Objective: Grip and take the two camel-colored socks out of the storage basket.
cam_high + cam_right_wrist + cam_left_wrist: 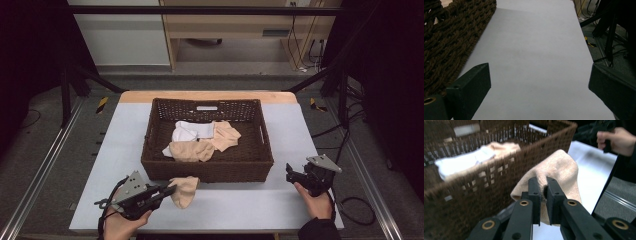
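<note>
A dark brown woven basket stands mid-table, holding beige socks and a white cloth. My left gripper is at the front left, shut on a beige sock that hangs just outside the basket's front wall. In the left gripper view the sock is pinched between the jaws of that gripper, with the basket behind it. My right gripper rests at the front right beside the basket, open with nothing between its jaws. In the right gripper view the basket wall lies at the left.
The white tabletop has bare room in front of the basket and along both sides. Metal rails and black frame legs flank the table. A wooden desk and cables stand beyond the far edge.
</note>
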The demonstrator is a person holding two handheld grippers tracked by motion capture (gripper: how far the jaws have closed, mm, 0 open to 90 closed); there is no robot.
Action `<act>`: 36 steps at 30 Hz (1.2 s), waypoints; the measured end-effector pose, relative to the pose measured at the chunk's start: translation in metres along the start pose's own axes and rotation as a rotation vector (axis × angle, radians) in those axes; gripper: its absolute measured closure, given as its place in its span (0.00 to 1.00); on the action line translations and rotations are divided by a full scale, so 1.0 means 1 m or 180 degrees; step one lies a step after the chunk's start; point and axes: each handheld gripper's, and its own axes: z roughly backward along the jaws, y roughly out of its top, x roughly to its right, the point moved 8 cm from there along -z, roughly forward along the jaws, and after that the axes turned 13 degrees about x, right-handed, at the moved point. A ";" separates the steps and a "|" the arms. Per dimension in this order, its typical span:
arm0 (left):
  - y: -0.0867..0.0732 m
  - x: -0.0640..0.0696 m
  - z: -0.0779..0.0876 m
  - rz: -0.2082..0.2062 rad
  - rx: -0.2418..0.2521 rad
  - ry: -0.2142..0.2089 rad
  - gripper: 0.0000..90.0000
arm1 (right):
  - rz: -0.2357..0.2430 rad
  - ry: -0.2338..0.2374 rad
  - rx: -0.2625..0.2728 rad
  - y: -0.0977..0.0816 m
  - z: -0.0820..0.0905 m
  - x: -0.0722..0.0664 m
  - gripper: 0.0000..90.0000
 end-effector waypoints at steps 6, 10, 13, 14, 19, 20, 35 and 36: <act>-0.023 -0.003 -0.010 0.0085 -0.0210 0.0000 0.92 | 0.0005 0.0009 -0.0013 -0.001 0.000 -0.001 0.05; -0.035 -0.005 -0.016 0.0112 -0.0340 -0.0003 0.92 | 0.0007 0.0016 -0.0022 -0.001 0.000 -0.001 0.05; -0.041 -0.004 -0.022 0.0228 -0.0403 -0.0057 0.92 | -0.0060 0.0039 -0.0007 -0.001 -0.001 -0.001 0.05; -0.043 -0.004 -0.025 0.0225 -0.0436 -0.0065 0.92 | -0.0073 0.0045 -0.0020 -0.002 -0.002 -0.001 0.05; -0.053 -0.004 -0.031 0.0164 -0.0573 -0.0085 0.91 | -0.0076 0.0018 -0.0022 -0.003 -0.002 0.001 0.05; -0.055 -0.004 -0.032 0.0143 -0.0608 -0.0083 0.91 | -0.0060 0.0036 -0.0052 -0.004 -0.003 0.000 0.05; -0.039 -0.008 -0.026 0.0108 -0.0419 -0.0075 0.55 | -0.0028 0.0013 -0.0037 -0.003 -0.005 0.002 0.05; -0.035 -0.009 -0.024 0.0096 -0.0383 -0.0058 0.54 | -0.0031 0.0011 -0.0036 -0.003 -0.004 0.002 0.05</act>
